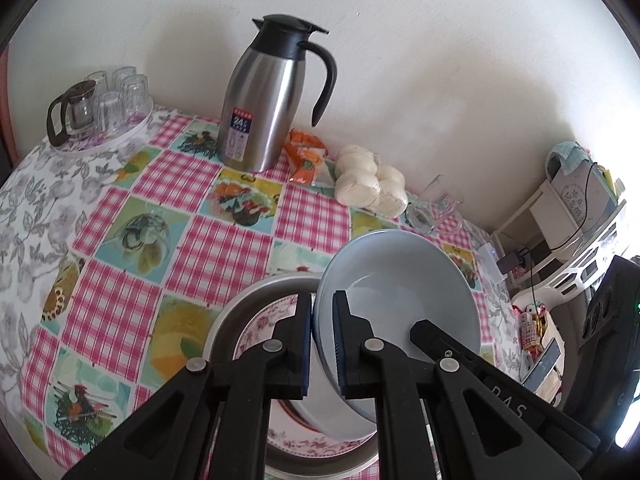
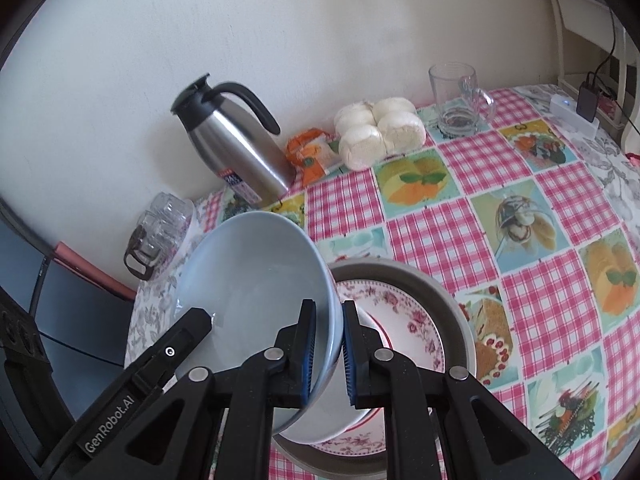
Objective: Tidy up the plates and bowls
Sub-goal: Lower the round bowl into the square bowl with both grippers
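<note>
Gripping opposite edges of the pale blue bowl point(image 1: 396, 280), both grippers have it pinched: the left gripper point(image 1: 322, 312) clamps the rim at lower centre of its view, the right gripper point(image 2: 329, 320) clamps the far rim in its own view. Bowl sits tilted above the floral plate point(image 2: 404, 320), which lies inside the grey metal pan point(image 2: 440, 292). Steel jug point(image 1: 268, 112) stands upper centre on the checked tablecloth point(image 1: 224, 248).

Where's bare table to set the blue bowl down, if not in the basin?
Both tongs clamp the blue bowl by opposite rim edges. Free: the checked cloth between metal basin, flask and glass tray. Also right of the basin, below the mug. Crowded: the wall side, with flask, orange packet and buns.
</note>
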Demonstrator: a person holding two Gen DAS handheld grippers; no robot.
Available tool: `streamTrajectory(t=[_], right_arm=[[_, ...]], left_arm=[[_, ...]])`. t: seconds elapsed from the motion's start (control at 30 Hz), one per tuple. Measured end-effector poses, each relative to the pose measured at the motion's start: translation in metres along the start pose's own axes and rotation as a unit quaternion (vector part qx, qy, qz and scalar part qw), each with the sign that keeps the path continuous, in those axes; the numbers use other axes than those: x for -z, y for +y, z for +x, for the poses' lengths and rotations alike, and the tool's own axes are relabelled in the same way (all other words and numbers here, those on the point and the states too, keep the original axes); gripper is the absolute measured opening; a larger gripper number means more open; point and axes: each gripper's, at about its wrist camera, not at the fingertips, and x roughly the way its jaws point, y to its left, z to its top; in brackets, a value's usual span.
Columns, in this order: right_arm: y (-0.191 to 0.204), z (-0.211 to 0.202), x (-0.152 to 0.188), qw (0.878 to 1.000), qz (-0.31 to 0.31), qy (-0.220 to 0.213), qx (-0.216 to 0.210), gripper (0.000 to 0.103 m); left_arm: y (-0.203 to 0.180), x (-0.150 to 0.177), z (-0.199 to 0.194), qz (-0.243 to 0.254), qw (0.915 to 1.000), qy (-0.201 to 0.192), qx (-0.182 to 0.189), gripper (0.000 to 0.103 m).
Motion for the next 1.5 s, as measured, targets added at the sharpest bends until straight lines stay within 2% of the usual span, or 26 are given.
streamTrajectory(t=[0.53, 0.83, 1.5], right_arm=[[-0.005, 0.022, 0.019, 0.998, -0.015, 0.046, 0.045, 0.018], [-0.004, 0.031, 0.021, 0.997, -0.022, 0.062, 0.050, 0.019], [-0.008, 0.024, 0.019, 0.997, -0.023, 0.059, 0.040, 0.021]], left_arm=[[0.006, 0.013, 0.020, -0.010, 0.9991, 0.041, -0.006, 0.010], [0.013, 0.012, 0.025, -0.021, 0.9987, 0.047, -0.008, 0.010], [0.012, 0.012, 0.026, -0.022, 0.9988, 0.044, -0.008, 0.010]])
